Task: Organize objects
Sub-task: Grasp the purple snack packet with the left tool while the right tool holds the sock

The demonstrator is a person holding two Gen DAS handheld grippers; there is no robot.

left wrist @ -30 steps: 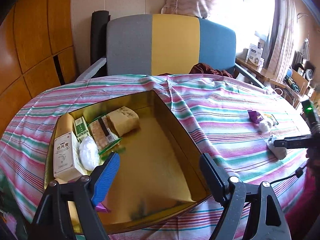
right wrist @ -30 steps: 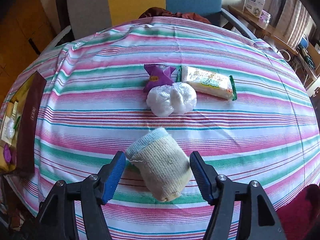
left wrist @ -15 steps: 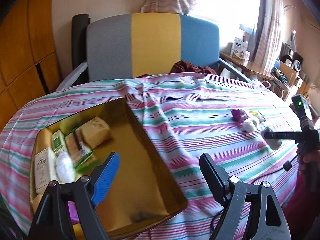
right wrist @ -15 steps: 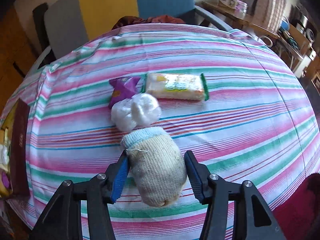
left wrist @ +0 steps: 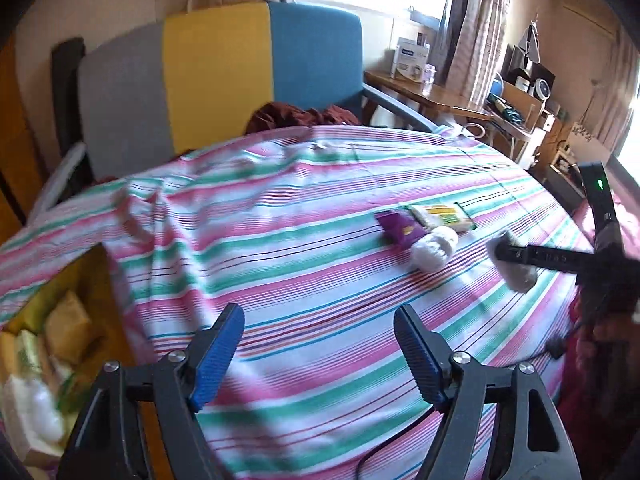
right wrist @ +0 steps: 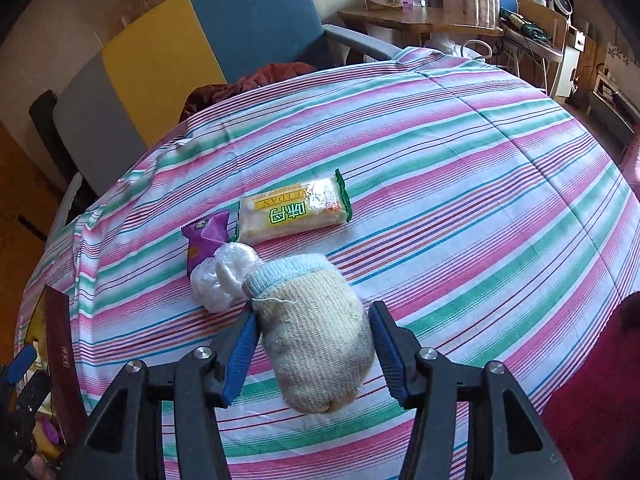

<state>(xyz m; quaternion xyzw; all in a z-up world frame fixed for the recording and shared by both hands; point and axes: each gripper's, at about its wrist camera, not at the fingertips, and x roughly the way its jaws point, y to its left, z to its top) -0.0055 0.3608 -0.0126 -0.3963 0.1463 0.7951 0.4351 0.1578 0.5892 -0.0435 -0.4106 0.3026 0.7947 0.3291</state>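
My right gripper (right wrist: 314, 344) is shut on a rolled cream sock with a light blue cuff (right wrist: 316, 332) and holds it just above the striped tablecloth (right wrist: 460, 184); it shows from the side in the left wrist view (left wrist: 514, 268). Behind it lie a white plastic-wrapped bundle (right wrist: 220, 276), a purple snack packet (right wrist: 206, 238) and a yellow-green biscuit packet (right wrist: 292, 212). My left gripper (left wrist: 320, 344) is open and empty over the cloth, right of the gold tin (left wrist: 102, 280) holding several items.
A grey, yellow and blue chair (left wrist: 224, 68) stands behind the table with a dark red cloth (left wrist: 300, 114) on its seat. A cluttered wooden desk (left wrist: 432, 92) is at the back right. The tin's dark red wall (right wrist: 60, 360) shows at left.
My right gripper closed on the sock and lifted it slightly. My left gripper swung right, away from over the tin toward the table's middle.
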